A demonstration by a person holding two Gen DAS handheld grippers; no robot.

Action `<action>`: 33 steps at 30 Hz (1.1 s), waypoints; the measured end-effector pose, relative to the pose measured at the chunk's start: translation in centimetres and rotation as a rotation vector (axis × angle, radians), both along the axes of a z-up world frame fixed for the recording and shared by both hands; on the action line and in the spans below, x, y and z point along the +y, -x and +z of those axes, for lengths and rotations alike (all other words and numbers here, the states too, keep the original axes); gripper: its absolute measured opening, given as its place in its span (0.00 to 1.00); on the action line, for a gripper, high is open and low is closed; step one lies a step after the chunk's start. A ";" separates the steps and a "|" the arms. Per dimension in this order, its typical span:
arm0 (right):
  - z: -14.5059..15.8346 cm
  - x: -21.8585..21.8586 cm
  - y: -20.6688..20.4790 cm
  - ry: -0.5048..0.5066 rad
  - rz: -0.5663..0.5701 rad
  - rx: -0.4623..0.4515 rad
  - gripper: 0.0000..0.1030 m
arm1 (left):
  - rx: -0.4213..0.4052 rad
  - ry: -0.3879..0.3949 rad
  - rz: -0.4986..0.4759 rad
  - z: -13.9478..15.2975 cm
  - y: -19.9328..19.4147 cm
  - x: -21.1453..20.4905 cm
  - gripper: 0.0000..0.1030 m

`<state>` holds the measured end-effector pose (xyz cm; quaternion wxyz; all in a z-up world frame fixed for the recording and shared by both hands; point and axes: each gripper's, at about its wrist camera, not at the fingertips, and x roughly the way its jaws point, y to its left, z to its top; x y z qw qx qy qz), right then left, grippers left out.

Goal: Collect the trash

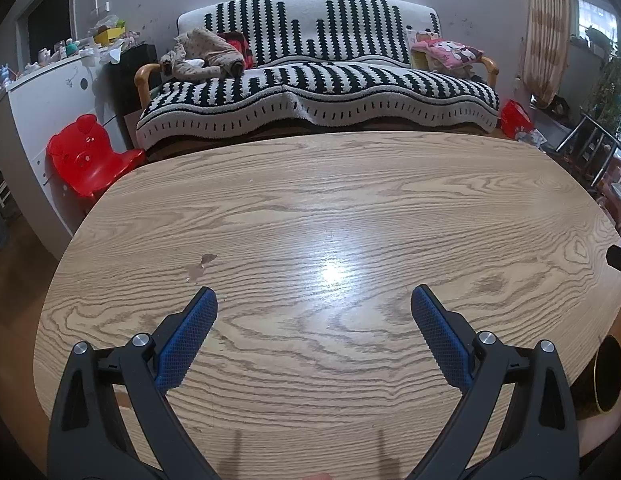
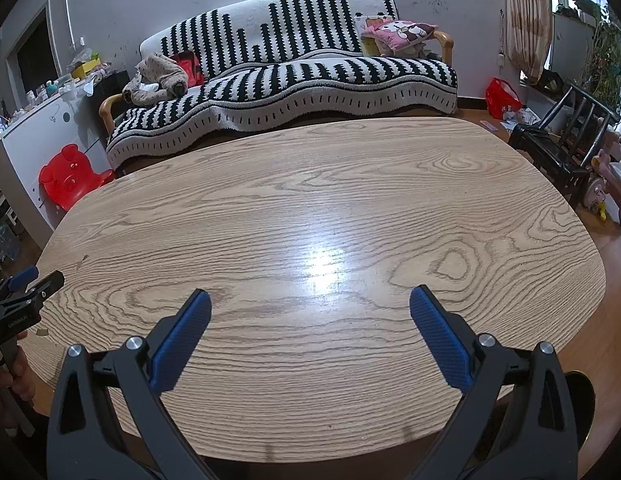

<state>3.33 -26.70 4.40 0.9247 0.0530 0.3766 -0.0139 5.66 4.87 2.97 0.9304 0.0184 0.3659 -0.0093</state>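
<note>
Jaws wide apart, left gripper (image 1: 313,296) & right gripper (image 2: 310,298) above table (image 1: 310,200) near edge.

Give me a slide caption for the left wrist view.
Left gripper open and empty above a wooden table, striped sofa behind.

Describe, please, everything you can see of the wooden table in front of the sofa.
The table has a rounded, oval-looking top in light oak-grain finish, glossy enough to mirror a bright light near its middle. It stands level before the striped sofa. A small chipped or stained patch marks its left part. Nothing visibly rests on it; both open tools, left and right, hover above its near edge.
</note>
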 end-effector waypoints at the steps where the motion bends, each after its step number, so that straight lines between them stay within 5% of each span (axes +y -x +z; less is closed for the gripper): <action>1: 0.0 0.1 0.0 -0.001 0.000 0.001 0.93 | 0.003 0.000 0.000 0.1 -0.2 0.1 0.92; 33: 0.0 0.0 -0.1 0.000 -0.001 0.000 0.93 | 0.015 -0.016 0.006 0.2 -0.4 0.2 0.94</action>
